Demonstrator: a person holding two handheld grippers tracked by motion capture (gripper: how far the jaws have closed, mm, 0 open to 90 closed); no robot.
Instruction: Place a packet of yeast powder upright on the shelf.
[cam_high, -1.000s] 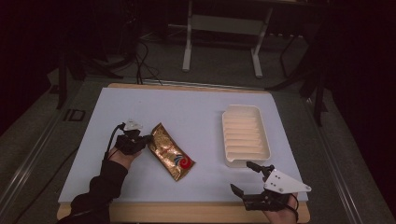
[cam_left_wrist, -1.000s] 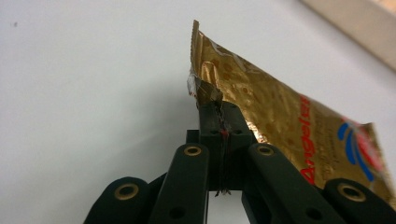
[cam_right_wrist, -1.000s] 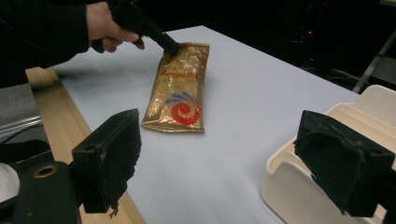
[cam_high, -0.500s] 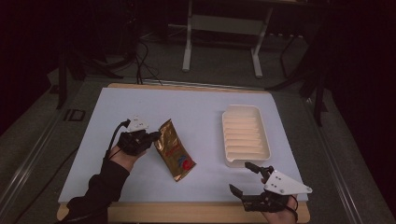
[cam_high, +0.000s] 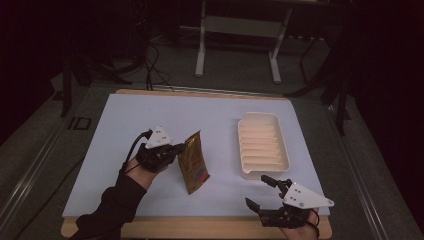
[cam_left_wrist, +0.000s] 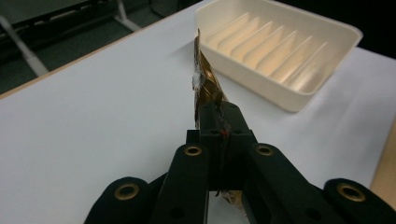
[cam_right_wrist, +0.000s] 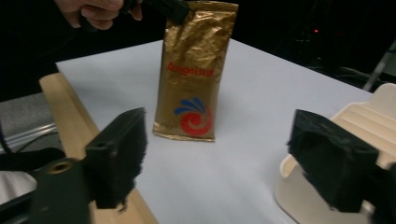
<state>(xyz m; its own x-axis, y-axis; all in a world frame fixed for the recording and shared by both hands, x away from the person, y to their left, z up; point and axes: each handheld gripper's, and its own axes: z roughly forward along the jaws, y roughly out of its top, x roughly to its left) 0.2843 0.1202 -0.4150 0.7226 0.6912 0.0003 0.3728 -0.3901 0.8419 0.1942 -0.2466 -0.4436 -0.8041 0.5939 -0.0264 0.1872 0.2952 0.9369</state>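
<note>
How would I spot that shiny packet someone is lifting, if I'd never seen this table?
Find the white table and the ribbed cream tray on its right side. Left of the tray, a gold foil pouch hangs pinched at its top by the left hand-held gripper; its red-and-blue swirl logo marks it out.

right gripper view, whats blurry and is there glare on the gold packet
Right gripper view: the gold packet is sharp with soft crinkle sheen, while the right gripper is blurred up close. High view: dim, dark surroundings. Left gripper view: bright glint on the packet's edge.
</note>
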